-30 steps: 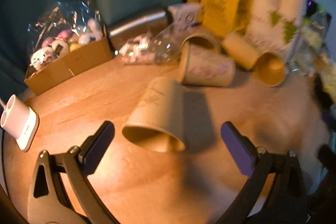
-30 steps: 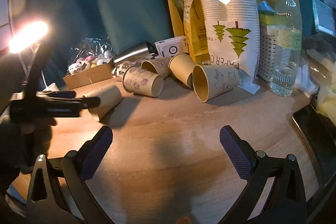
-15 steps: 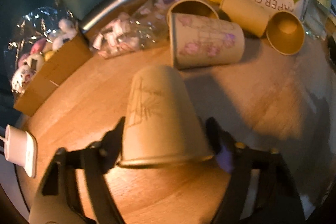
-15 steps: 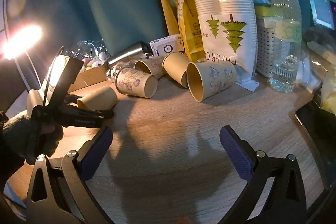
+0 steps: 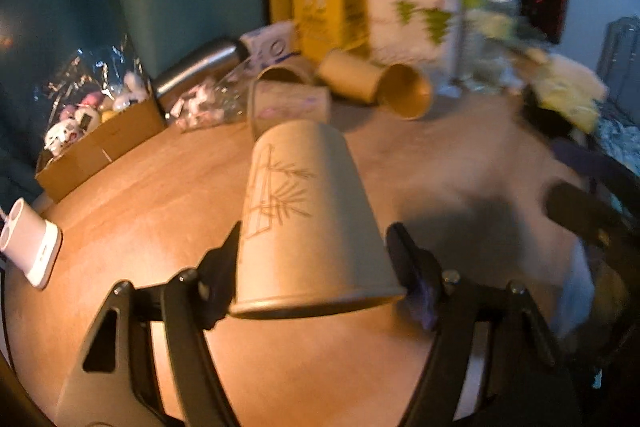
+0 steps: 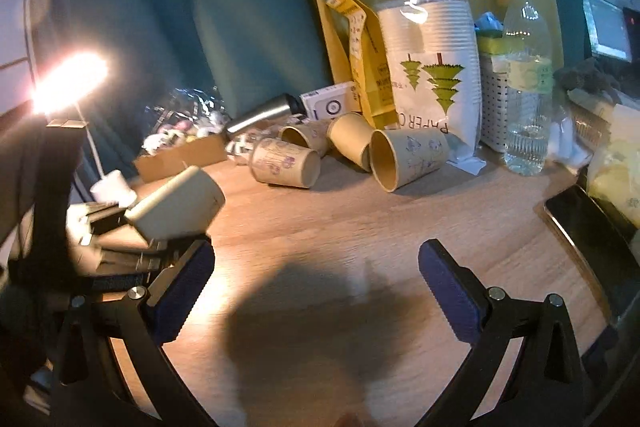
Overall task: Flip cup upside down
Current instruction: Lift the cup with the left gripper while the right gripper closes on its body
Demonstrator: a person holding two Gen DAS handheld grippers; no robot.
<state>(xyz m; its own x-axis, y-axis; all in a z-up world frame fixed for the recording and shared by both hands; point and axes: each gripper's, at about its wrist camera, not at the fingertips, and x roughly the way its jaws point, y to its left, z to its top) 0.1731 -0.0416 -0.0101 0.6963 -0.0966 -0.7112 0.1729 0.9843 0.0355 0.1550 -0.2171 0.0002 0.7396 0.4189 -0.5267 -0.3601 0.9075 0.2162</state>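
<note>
Wooden table [image 6: 360,227] | left gripper [image 5: 316,267] fingers clamp paper cup [image 5: 304,219], lifted | right gripper [image 6: 316,283] fingers wide, empty

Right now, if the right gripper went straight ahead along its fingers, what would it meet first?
Probably the paper cup lying on its side with its mouth toward the camera. The right gripper is open and empty over bare wooden table. Depth is unclear; it may hit the tabletop first.

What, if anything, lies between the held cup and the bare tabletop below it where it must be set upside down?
Nothing visible does. The left hand-held gripper already clamps the cup, and the wooden table beneath is bare; the other cups lie farther back.
</note>
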